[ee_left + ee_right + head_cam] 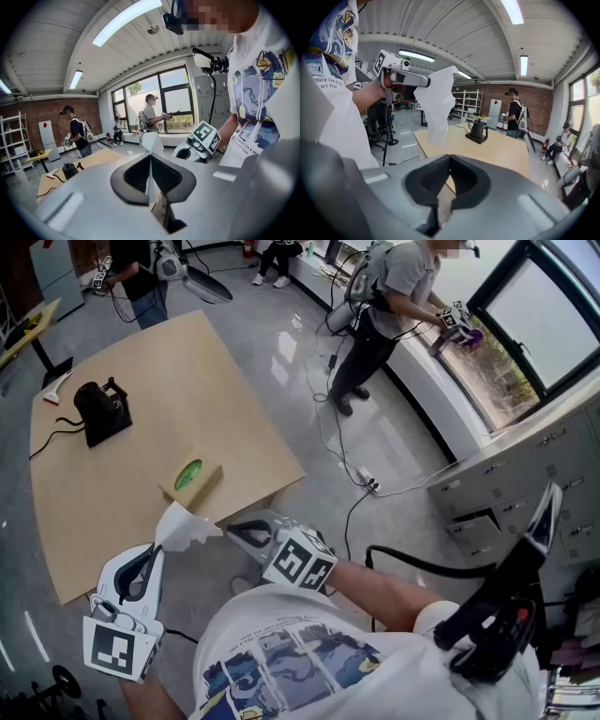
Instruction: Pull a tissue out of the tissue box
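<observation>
The tan tissue box (192, 480), with a green oval opening on top, sits at the near edge of the wooden table (112, 493). My left gripper (159, 547) is off the table's near corner, shut on a white tissue (184, 527) that hangs free of the box. In the left gripper view the tissue (152, 142) sticks up between the closed pads of the left gripper (150, 157). My right gripper (232, 529) is just right of the tissue, jaws together with nothing in them. The right gripper view shows the right gripper (450, 159) facing the tissue (436, 106) and the left gripper (425, 82).
A black kettle on a base (99, 411) stands at the table's far left, its cable trailing. Several people stand around the room. A power strip (367, 481) and cables lie on the floor to the right, near grey drawer cabinets (525, 474).
</observation>
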Available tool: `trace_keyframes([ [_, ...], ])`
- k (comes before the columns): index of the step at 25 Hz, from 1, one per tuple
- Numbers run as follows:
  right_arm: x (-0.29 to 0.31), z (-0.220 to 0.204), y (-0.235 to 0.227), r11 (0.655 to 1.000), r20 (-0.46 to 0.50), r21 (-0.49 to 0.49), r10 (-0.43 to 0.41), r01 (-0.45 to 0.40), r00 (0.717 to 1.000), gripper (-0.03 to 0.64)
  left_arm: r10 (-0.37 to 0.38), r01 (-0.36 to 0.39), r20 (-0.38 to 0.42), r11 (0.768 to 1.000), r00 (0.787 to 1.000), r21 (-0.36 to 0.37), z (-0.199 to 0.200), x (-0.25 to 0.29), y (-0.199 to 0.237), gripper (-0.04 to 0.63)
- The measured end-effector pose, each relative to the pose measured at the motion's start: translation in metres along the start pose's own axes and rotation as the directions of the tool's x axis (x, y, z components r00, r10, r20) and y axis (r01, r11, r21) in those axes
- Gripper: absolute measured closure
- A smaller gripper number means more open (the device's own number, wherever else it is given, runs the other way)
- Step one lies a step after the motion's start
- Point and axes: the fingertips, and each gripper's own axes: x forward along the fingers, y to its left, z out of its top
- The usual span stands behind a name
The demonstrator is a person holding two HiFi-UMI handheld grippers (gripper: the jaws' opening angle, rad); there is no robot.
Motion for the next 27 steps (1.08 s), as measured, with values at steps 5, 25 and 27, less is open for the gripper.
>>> trace_keyframes([
  [5, 0.002, 0.001, 0.002, 1.0, -0.007, -0.024, -0.008, 0.008, 1.0, 0.614, -0.007, 0.007, 0.006, 1.0, 1.0, 0.002, -0.002, 0.001, 0.0, 0.588],
  [25, 0.017, -0.002, -0.025, 1.0, -0.026, -0.029, 0.011, -0.012, 1.0, 0.614, -0.014, 0.013, -0.056, 1.0, 0.998, -0.016, -0.009, 0.031, 0.016, 0.588],
  [27, 0.015, -0.004, -0.032, 1.0, -0.026, -0.027, 0.008, -0.008, 1.0, 0.614, -0.018, 0.017, -0.057, 1.0, 0.998, -0.01, -0.006, 0.037, 0.016, 0.588],
])
